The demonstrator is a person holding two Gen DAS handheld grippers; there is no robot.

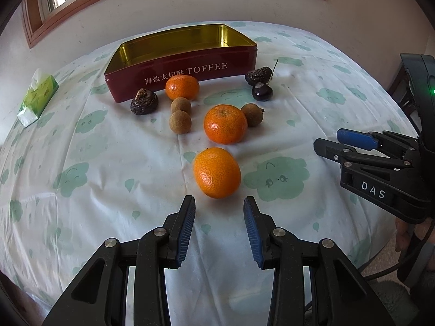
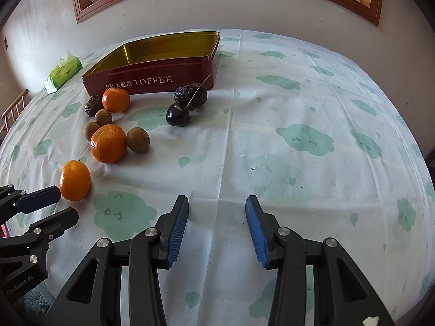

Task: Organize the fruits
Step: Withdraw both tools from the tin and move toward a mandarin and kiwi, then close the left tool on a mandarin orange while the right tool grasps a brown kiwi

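I see the tabletop (image 1: 108,190) under a white cloth printed with green clouds, and it carries everything else. Toward the wall stands the red toffee tin (image 1: 185,68), open at the top with its gold inside bare. Out at the far left edge lies a green tissue pack (image 1: 38,95). My left claw (image 1: 219,228) has its jaws spread wide with nothing between them, pointing straight at the nearest mandarin (image 1: 217,172), which lies just beyond the fingertips without touching them. My right claw (image 2: 217,225) is likewise spread and holds nothing, hovering over bare cloth well to the right of the fruit. Behind the nearest mandarin sits a second mandarin (image 1: 225,123), and a third mandarin (image 1: 182,87) rests just in front of the tin's front wall. A longan (image 1: 252,114) sits against the right side of the second mandarin, while two more longans (image 1: 180,114) stand close together, one behind the other, left of it. A wrinkled dark date (image 1: 144,102) lies left of the third mandarin, near the tin's left corner. Another date (image 1: 258,75) lies by the tin's right corner, with a glossy dark cherry (image 1: 262,91) just in front of it, its stem pointing up.
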